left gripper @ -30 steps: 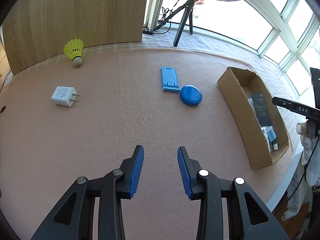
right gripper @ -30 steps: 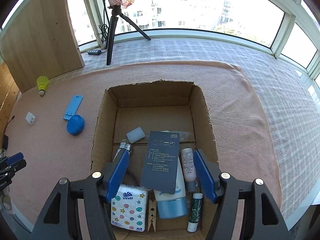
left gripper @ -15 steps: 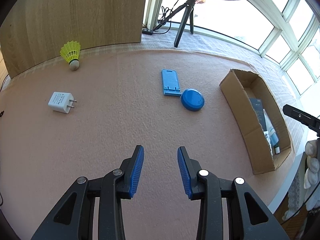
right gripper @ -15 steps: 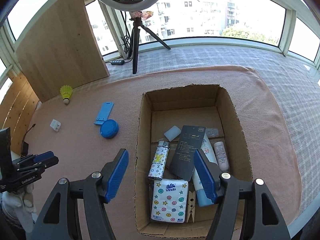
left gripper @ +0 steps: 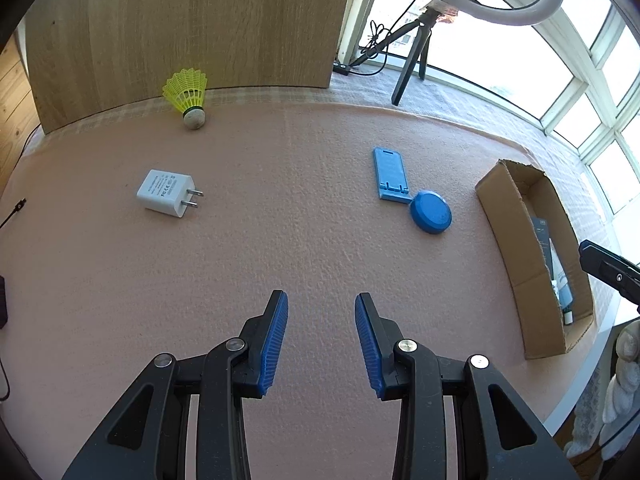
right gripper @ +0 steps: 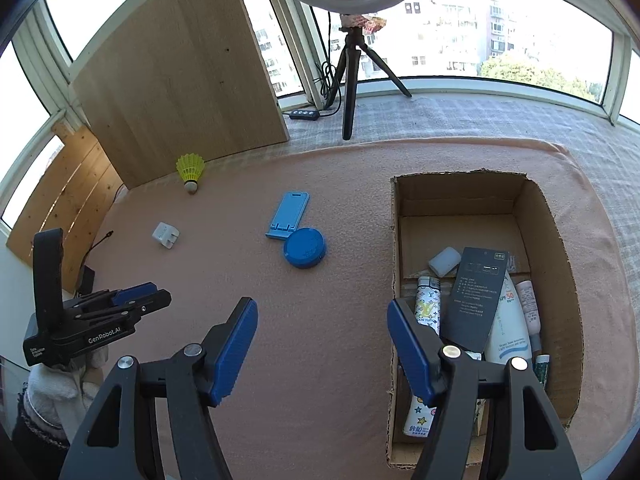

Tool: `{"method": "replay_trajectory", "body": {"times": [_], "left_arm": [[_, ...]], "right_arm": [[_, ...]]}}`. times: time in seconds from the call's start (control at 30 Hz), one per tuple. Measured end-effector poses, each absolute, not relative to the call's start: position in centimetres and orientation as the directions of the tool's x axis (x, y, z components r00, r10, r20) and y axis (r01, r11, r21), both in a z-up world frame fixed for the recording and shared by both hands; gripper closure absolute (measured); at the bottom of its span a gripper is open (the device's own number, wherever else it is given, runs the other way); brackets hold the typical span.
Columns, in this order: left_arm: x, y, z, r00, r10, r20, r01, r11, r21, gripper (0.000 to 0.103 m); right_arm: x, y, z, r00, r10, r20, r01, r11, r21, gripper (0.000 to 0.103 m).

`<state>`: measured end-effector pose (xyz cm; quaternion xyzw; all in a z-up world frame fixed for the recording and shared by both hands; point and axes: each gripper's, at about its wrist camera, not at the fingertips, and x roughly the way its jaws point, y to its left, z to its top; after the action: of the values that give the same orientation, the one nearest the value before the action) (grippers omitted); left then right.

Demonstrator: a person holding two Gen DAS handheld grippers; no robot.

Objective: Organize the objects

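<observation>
On the pink mat lie a white charger plug (left gripper: 170, 193) (right gripper: 165, 235), a yellow shuttlecock (left gripper: 189, 98) (right gripper: 190, 171), a blue phone stand (left gripper: 390, 174) (right gripper: 289, 215) and a round blue lid (left gripper: 431, 211) (right gripper: 305, 247) touching the stand's foot. A cardboard box (right gripper: 558, 240) (left gripper: 504, 216) on the right holds bottles, a tissue pack, a lighter and a dark card. My left gripper (left gripper: 321, 334) hovers open over bare mat, nothing between its pads. My right gripper (right gripper: 320, 336) is open and empty, its right finger over the box's left wall.
A wooden panel (right gripper: 180, 88) stands behind the shuttlecock. A ring-light tripod (right gripper: 352, 76) and a cable switch (right gripper: 306, 115) stand on the checked cloth at the back. In the right wrist view the left gripper (right gripper: 140, 300), held in a gloved hand (right gripper: 60, 384), shows at the lower left.
The right gripper has swung left and back from over the box, so the loose objects on the mat come into view. The left gripper has drifted a little nearer the charger and shuttlecock. Both stay open.
</observation>
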<state>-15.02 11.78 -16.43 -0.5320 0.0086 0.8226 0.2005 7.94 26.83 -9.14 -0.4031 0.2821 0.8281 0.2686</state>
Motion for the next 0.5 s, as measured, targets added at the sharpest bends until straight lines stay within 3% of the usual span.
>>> {"method": "replay_trajectory", "body": {"times": [0.23,0.33,0.5], "left_arm": [[-17.9,11.3,-15.6,-0.359,0.338,-0.87,-0.321,-0.92,-0.226,0.062],[-19.7,13.4,-15.3,-0.353,0.357,-0.865,-0.35,-0.908,-0.231,0.056],[-22.8,19.4,-16.4,-0.304,0.364,-0.881,-0.41,-0.884,-0.224,0.055]], "right_arm": [[5.8,26.2,-9.3,-0.54,0.2,-0.818,-0.656,-0.708,0.26,0.04],[5.2,25.5,-9.5,-0.543,0.191,-0.818,-0.647,-0.716,0.262,0.04],[5.0,24.8,-10.3,-0.543,0.166,-0.823,-0.649,-0.705,0.286,0.04]]}}
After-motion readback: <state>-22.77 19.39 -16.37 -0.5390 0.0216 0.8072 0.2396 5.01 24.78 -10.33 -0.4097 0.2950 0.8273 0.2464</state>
